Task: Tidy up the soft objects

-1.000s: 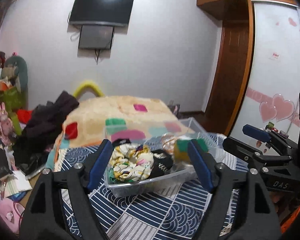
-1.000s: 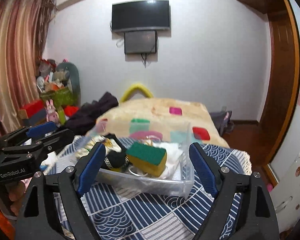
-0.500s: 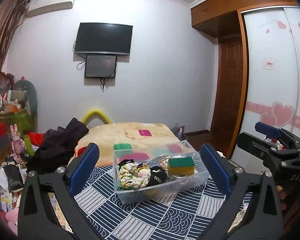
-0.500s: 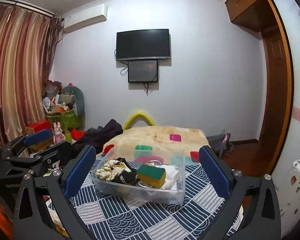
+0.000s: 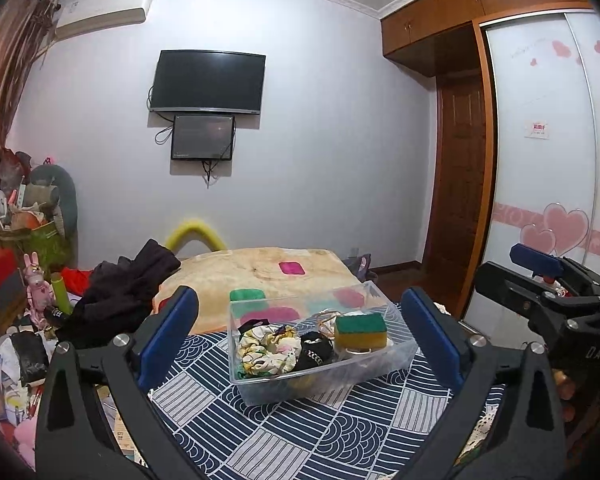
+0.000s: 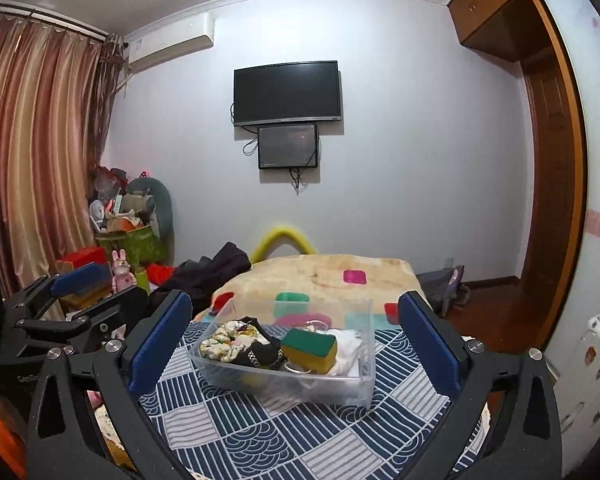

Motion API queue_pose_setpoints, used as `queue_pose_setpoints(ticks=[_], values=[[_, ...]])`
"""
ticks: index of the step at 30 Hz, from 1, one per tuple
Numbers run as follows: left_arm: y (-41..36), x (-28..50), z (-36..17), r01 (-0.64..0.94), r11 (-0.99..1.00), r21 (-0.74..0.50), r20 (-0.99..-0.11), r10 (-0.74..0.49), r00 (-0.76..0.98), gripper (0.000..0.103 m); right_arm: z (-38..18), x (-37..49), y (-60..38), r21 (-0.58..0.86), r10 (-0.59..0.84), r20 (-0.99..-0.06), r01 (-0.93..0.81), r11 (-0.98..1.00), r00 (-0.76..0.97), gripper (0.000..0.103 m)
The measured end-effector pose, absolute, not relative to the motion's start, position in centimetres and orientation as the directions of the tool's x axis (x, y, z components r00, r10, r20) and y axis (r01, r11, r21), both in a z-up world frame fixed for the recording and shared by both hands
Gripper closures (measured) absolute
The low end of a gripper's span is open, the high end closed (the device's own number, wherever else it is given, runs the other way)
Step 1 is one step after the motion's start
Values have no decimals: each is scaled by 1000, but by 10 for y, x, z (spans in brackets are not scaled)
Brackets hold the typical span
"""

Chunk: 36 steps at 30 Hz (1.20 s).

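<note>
While the clear bin (image 5: 320, 376) rests on the patterned cloth (image 5: 300, 432), both grippers hover apart from it. Left gripper (image 5: 298, 340) and right gripper (image 6: 294, 344): jaws spread wide, holding nothing.

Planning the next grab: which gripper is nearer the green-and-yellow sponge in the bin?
Right, slightly. The right gripper faces the sponge almost head-on; the left gripper is centred left of it, nearer the floral scrunchie.

Sponge (image 5: 360, 331), scrunchie (image 5: 268, 349) inside clear bin (image 5: 320, 380)

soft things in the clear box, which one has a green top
The sponge: green scouring layer over yellow foam. The scrunchie beside it is floral and cream.
</note>
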<state>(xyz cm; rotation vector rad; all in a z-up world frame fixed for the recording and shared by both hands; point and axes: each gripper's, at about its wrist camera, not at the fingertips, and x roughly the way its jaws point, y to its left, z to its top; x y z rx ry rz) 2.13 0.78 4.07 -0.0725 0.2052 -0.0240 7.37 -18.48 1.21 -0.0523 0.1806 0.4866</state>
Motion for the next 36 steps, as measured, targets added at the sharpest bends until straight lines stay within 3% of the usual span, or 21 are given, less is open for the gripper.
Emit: queue_pose_setpoints(ticks=[36], values=[[15, 24, 39, 43, 994, -102, -221, -65, 973, 0, 6, 70, -185, 0, 465, -197, -474, 880, 863, 0]])
